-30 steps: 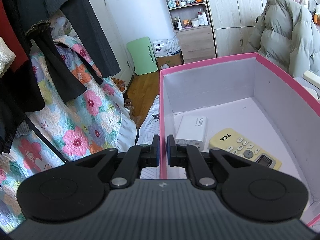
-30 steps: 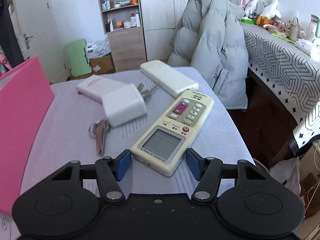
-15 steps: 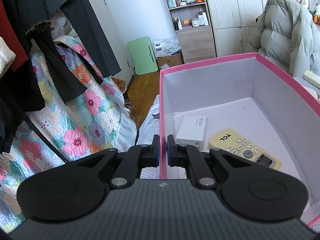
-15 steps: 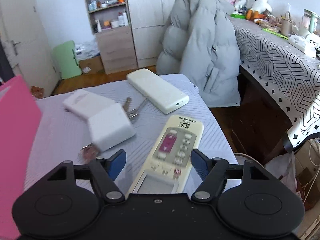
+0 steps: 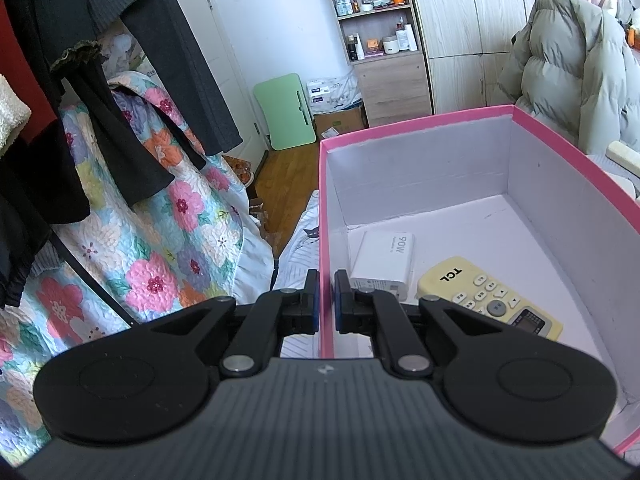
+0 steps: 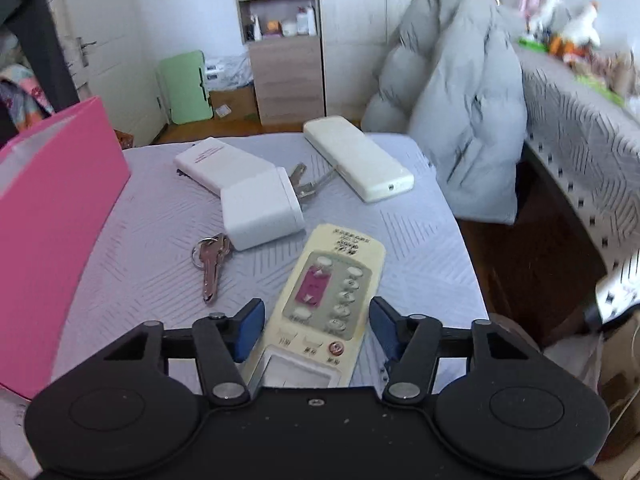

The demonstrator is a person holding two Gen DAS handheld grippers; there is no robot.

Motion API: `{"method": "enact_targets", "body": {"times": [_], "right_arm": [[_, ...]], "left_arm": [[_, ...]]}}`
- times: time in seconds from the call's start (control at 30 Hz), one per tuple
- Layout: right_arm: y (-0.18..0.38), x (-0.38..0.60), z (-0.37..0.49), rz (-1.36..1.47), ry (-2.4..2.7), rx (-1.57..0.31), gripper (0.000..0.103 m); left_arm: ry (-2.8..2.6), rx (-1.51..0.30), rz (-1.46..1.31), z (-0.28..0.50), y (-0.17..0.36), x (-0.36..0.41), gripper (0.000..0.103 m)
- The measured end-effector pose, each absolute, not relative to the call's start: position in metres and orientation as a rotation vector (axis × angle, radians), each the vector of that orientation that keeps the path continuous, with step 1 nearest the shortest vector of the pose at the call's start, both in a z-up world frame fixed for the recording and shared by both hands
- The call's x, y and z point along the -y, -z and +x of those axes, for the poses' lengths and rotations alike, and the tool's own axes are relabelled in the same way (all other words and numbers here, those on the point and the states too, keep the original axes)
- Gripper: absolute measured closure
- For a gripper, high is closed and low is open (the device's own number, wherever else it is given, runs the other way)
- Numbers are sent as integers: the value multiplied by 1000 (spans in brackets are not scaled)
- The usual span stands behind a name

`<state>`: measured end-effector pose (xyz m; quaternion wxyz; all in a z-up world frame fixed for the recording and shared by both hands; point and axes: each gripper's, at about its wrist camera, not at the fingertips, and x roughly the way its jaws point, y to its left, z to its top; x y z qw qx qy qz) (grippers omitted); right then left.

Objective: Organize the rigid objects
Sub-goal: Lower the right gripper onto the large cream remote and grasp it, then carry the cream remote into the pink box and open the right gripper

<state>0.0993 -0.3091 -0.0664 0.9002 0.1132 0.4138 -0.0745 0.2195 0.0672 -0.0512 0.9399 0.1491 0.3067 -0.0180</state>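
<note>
Our left tool (image 5: 327, 300) pinches the pink box (image 5: 326, 200) wall; our right tool (image 6: 317, 326), wide open, straddles the remote (image 6: 334, 300); we should centre, then close evenly.

Matt pink cardboard box (image 5: 420, 148) with plain white lining; yellowed plastic remote (image 6: 328, 304), smooth white plastic charger (image 6: 260, 208) and shiny metal keys (image 6: 212, 264) on ribbed cloth (image 6: 420, 248).

The left tongs (image 5: 326, 300) are held level, the blue-padded jaws pinched onto the near-left wall of the pink box (image 5: 325, 216). The right tongs (image 6: 316, 328) are spread wide, a remote (image 6: 328, 300) straddled without contact.
</note>
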Motion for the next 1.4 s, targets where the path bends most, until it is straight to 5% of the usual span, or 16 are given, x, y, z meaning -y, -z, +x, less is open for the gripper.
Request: {"method": "enact_targets", "body": {"times": [0.23, 0.3, 0.33, 0.83, 1.4], "right_arm": [[81, 299, 114, 202, 192, -903, 24], [81, 299, 114, 188, 160, -871, 29], [80, 301, 113, 185, 157, -862, 40], [19, 282, 72, 241, -52, -589, 43], [-83, 163, 115, -75, -502, -272, 46]], "left_arm": [[39, -625, 297, 219, 51, -66, 97], [34, -624, 308, 220, 51, -65, 97], [34, -624, 307, 220, 51, -64, 97], [38, -623, 304, 220, 51, -67, 97], [50, -618, 283, 220, 50, -70, 97]]}}
